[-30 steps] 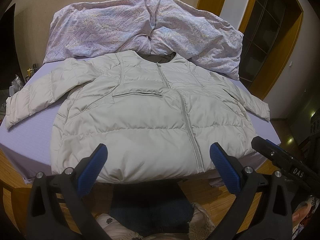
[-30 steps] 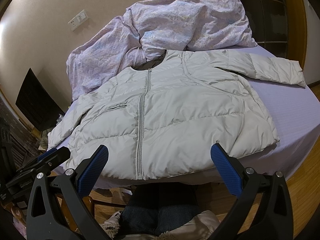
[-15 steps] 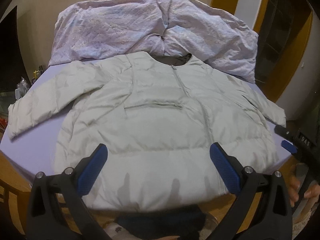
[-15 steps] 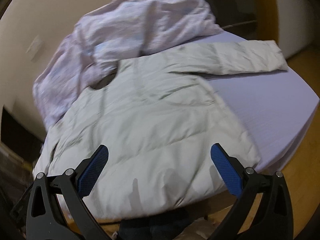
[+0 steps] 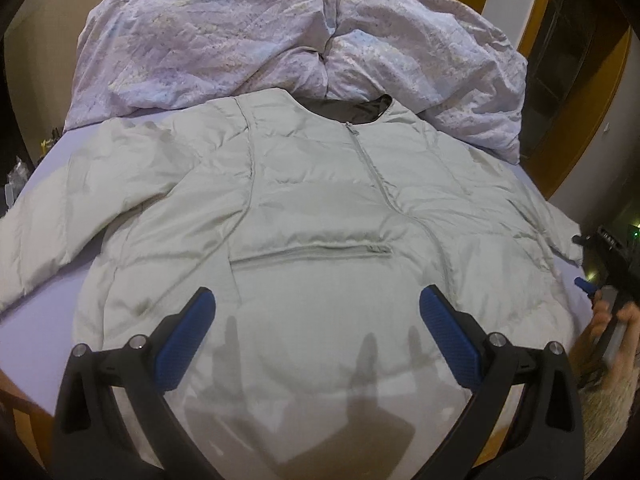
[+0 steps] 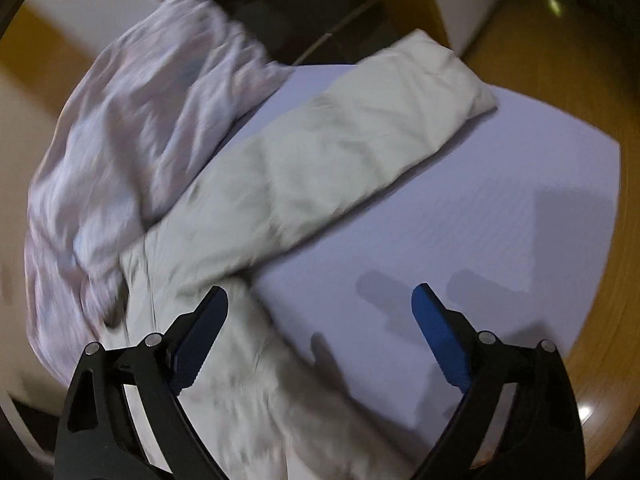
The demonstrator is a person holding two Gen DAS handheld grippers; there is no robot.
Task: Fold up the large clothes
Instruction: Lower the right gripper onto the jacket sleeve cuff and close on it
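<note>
A pale grey puffer jacket [image 5: 312,220] lies flat, front up and zipped, on a lilac bed sheet [image 5: 56,160], both sleeves spread out. My left gripper [image 5: 316,308] is open and empty, hovering over the jacket's lower front. In the right wrist view, which is blurred, the jacket's right sleeve [image 6: 340,140] runs diagonally across the sheet [image 6: 500,200]. My right gripper [image 6: 320,304] is open and empty above the jacket's side below that sleeve. The right gripper also shows in the left wrist view [image 5: 600,264] at the bed's right edge, held in a hand.
A crumpled lilac patterned duvet [image 5: 280,36] is piled behind the jacket's collar and also shows in the right wrist view [image 6: 132,120]. Wooden floor [image 6: 580,60] and a wooden door frame [image 5: 576,128] lie to the right of the bed.
Both grippers have moved forward over the bed. The right one swung to the right, from the jacket's front toward its right sleeve. Both stayed open.
</note>
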